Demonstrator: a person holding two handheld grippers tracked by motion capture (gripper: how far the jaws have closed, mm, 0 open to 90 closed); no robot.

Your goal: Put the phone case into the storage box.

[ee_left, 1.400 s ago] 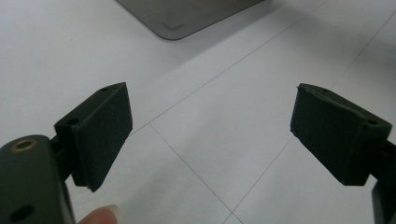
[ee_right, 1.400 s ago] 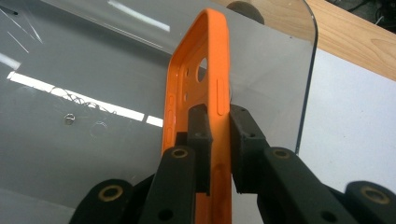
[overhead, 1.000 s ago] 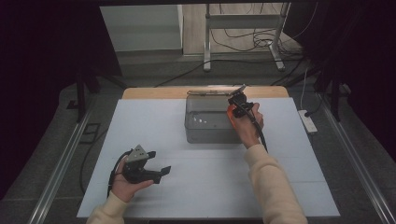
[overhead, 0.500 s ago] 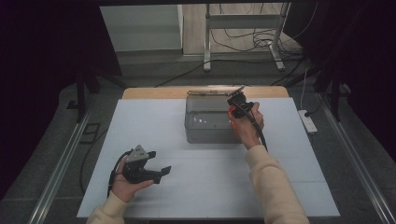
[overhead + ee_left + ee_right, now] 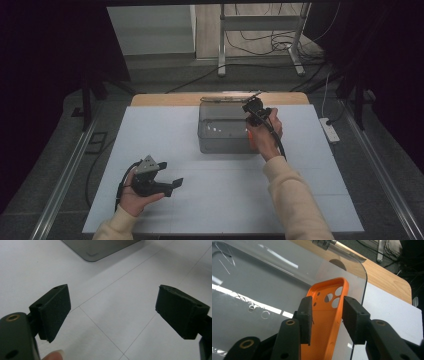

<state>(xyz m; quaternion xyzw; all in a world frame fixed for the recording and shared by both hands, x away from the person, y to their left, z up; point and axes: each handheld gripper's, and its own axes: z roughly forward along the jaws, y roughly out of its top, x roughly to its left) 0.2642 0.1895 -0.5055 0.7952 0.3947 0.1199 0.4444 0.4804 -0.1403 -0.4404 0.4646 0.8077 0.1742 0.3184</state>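
High view — white tabletop (image 5: 165, 145), dark room

Barely anything moved in the last second. The right gripper (image 5: 256, 106), clamped on the orange phone case (image 5: 327, 315), drifted a touch toward the far right corner of the grey box (image 5: 220, 131). That's the only change.
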